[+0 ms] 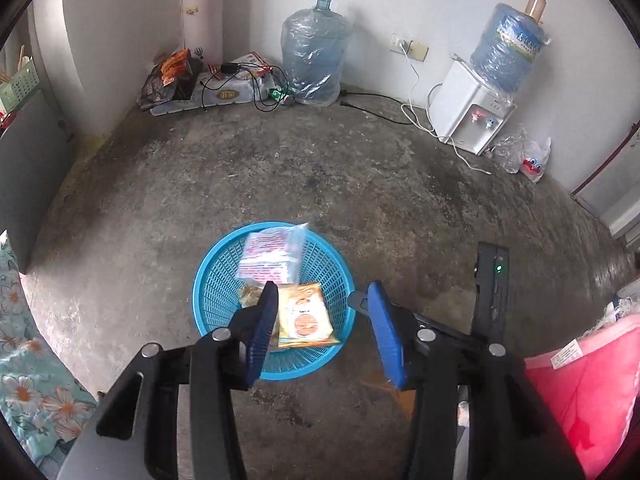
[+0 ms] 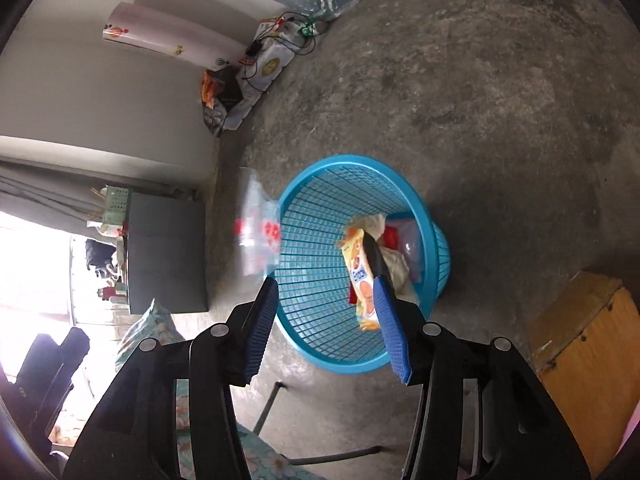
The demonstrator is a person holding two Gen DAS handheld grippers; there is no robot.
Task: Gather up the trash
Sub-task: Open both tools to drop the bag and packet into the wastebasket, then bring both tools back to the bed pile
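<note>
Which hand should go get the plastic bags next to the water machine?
Probably the right. Left gripper and right gripper both hang open over the blue basket, but the plastic bags lie toward the right side.

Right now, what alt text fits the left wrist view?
Open blue-padded left gripper above a blue plastic mesh basket on a concrete floor, holding an orange snack packet and a clear red-printed bag. Behind stand a water jug and a white water dispenser.

Blue mesh basket (image 1: 224, 276) upright on floor, holds orange snack pkt (image 1: 306, 316); clear red-print bag (image 1: 272, 256) at far rim.
</note>
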